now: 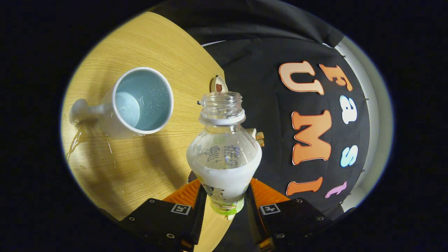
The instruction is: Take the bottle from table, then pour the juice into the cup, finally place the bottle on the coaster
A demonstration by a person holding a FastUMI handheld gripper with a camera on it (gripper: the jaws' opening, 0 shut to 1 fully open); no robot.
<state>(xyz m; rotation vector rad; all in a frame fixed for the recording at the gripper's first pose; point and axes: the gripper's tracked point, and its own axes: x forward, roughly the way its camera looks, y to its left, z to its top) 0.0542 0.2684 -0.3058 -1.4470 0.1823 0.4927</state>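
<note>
I have the gripper point(225, 203) clamped on the bottle point(224, 154), both fingers pressing its lower body from either side, so the neck points forward, away from the camera. The grip sits low, which leaves the open, capless mouth free for pouring. White juice fills the lower part of the bottle and the clear shoulder above it is empty.

The whole scene is rolled sideways, so I judge the bottle is tipped toward the cup point(140, 101), which stands on the wooden table point(147, 168) just off to the side of the neck. The cup looks empty inside. Its mouth is not yet under the bottle's mouth. Thin wet streaks point(75, 143) lie near the cup's handle. I cannot make out a coaster with any certainty.
</note>
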